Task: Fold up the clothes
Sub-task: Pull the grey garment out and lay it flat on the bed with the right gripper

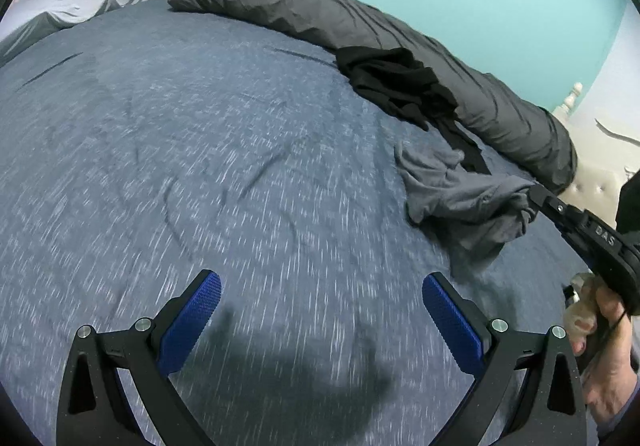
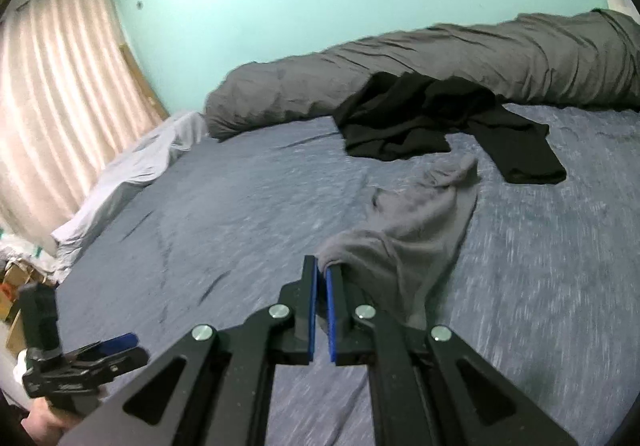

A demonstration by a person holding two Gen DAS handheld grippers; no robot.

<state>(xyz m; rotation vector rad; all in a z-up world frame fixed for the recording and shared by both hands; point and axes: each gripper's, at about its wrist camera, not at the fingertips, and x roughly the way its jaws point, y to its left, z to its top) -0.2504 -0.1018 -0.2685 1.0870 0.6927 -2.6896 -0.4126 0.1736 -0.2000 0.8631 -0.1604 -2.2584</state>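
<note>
A crumpled grey garment (image 2: pixel 420 222) lies on the blue bedspread (image 2: pixel 240 214). My right gripper (image 2: pixel 322 268) is shut on its near edge, and the cloth trails away from the tips. In the left wrist view the same grey garment (image 1: pixel 460 190) sits at the right, with the right gripper (image 1: pixel 538 196) pinching its corner. My left gripper (image 1: pixel 320 282) hovers open over bare bedspread (image 1: pixel 200 166), nothing between its blue pads. It also shows low at the left of the right wrist view, left gripper (image 2: pixel 120 344). A black garment (image 2: pixel 420 122) lies bunched farther back.
A long rolled dark grey duvet (image 1: pixel 360 26) runs along the far side against the teal wall. A pale sheet (image 2: pixel 132 166) is heaped at the bed's left end near a curtain (image 2: pixel 52 86). Cardboard boxes (image 2: pixel 16 278) stand beyond the bed. A hand (image 1: pixel 600 346) holds the right gripper's handle.
</note>
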